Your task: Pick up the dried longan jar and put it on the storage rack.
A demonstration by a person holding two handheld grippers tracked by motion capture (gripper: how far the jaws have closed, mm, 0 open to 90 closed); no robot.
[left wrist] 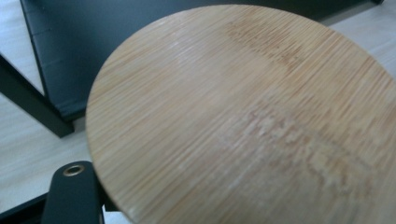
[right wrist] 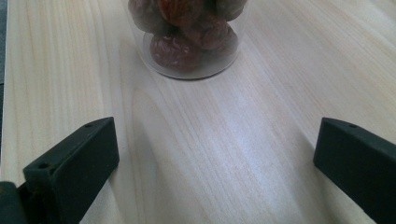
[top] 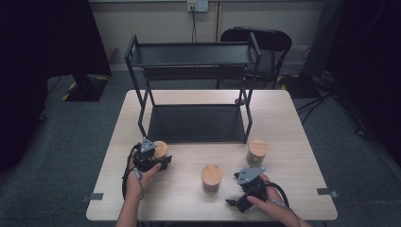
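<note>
Left gripper point(top: 152, 158) sits at the left jar point(top: 160, 150), just in front of the rack point(top: 191, 124). Its own view has the jar's bamboo lid point(left wrist: 243, 116) right up close with one black jaw beside the lid edge; whether it is pinching the jar or spread around it, cannot tell. Right gripper point(top: 247, 187) has its jaws spread wide, nothing between them, pointed at the right jar point(top: 257, 152), whose glass base full of brown fruit point(right wrist: 187, 35) stands ahead on the table point(top: 302, 156). Middle jar point(top: 211, 178) stands between the two hands. Both rack shelves look bare. Judging by that, the loading is barely begun: no jar shelved, all three left to place.
</note>
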